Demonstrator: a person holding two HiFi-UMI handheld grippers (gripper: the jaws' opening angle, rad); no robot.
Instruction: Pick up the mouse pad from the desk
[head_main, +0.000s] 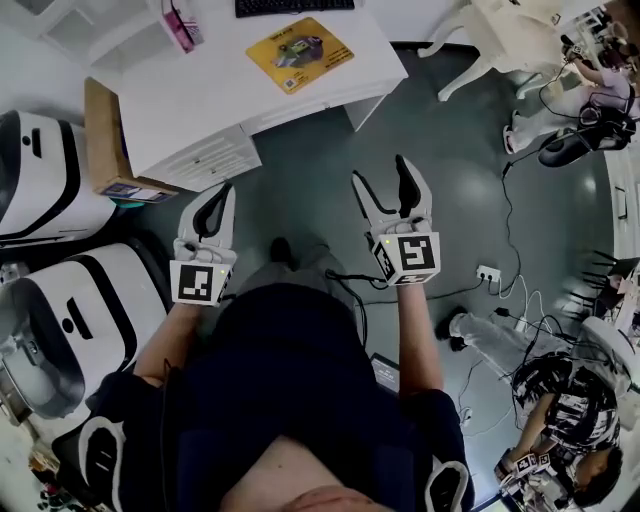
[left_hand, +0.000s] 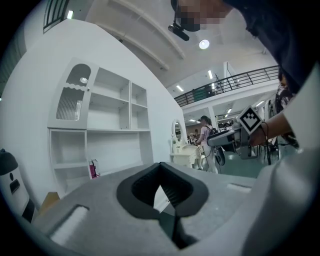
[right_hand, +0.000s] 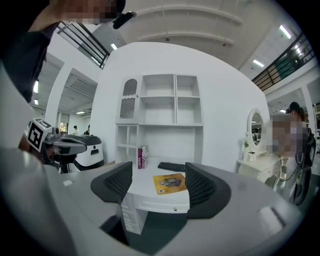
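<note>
The mouse pad (head_main: 299, 54) is seen lying flat on the white surface (head_main: 220, 100), well ahead of both jaws. The jaws of the right gripper (head_main: 380, 172) are held apart with nothing between them; those of the left gripper (head_main: 222, 195) are pressed together.

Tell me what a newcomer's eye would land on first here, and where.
The yellow rectangular mouse pad stands out on the white desk, near its front edge, in front of a black keyboard. Below it in the head view, the right claw gapes open and empty over the grey floor, while the left claw is shut.
</note>
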